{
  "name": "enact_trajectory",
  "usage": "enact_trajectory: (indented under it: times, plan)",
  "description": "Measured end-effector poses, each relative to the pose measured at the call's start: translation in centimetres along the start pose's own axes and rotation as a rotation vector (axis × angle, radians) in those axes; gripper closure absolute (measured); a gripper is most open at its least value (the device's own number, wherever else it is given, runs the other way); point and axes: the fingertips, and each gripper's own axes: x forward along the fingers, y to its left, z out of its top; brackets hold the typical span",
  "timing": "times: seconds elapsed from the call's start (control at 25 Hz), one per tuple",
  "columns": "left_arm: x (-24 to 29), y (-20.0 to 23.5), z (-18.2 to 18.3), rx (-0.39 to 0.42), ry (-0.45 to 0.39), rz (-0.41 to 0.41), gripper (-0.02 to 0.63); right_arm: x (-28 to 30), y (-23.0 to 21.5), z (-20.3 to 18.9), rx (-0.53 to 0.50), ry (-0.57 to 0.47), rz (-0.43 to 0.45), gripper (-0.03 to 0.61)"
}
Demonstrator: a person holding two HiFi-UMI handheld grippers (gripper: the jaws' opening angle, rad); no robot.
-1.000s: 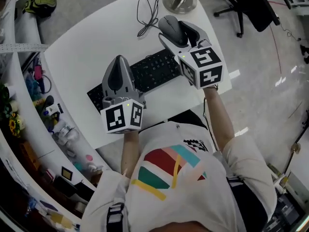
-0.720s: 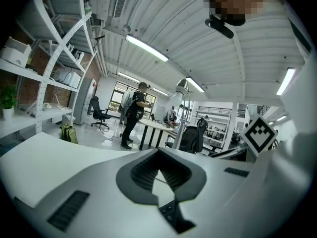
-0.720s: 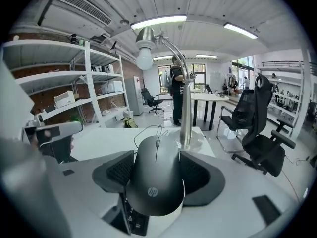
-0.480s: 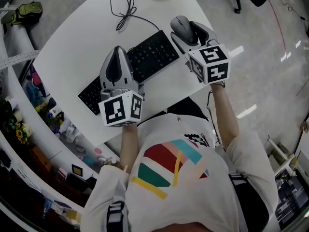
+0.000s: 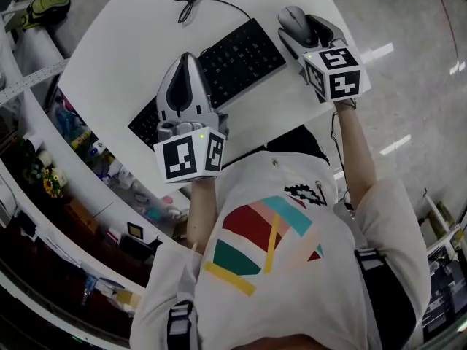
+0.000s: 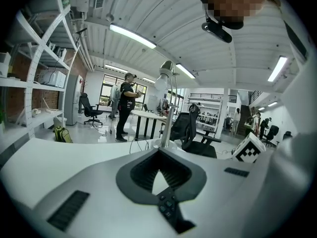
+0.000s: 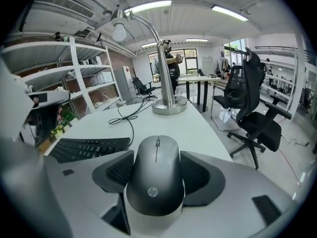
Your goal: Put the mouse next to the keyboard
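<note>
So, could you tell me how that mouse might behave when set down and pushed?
The mouse looks rigid, probably light: the right gripper holds it by its sides alone. Its smooth, rounded shell may slip. Low and broad, it should slide, not roll.

The mouse [image 7: 155, 182] is smooth, matt dark grey plastic, with a paler, silvery band round its lower edge. The fingers [image 7: 200, 175] carry dark ribbed pads that look rubbery. The shells of the right gripper [image 7: 156, 157] and the left gripper [image 6: 159, 152] are smooth, matt pale grey plastic. The keyboard [image 5: 232, 63], upper middle of the head view, is matt black plastic. The table [image 5: 117, 57] is smooth and white with a faint sheen. The lamp base [image 7: 169, 105] is polished metal. The floor [image 5: 416, 57], upper right, is glossy and mirrors the lights. The shirt [image 5: 277, 268] is soft white cloth with a colour print.
</note>
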Motion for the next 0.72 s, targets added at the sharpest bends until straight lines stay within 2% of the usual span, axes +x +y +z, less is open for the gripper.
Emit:
enact_trajectory:
  times: [0.2, 0.72]
  plan:
    - [0.1, 0.2, 1.0, 0.016, -0.009, 0.0, 0.569, 1.0, -0.9, -1.3, -0.082, 0.042, -0.038, 0.275]
    - [0.1, 0.5, 1.1, 0.022, -0.014, 0.003, 0.569, 1.7, -0.6, -1.5, -0.118, 0.058, -0.059, 0.273]
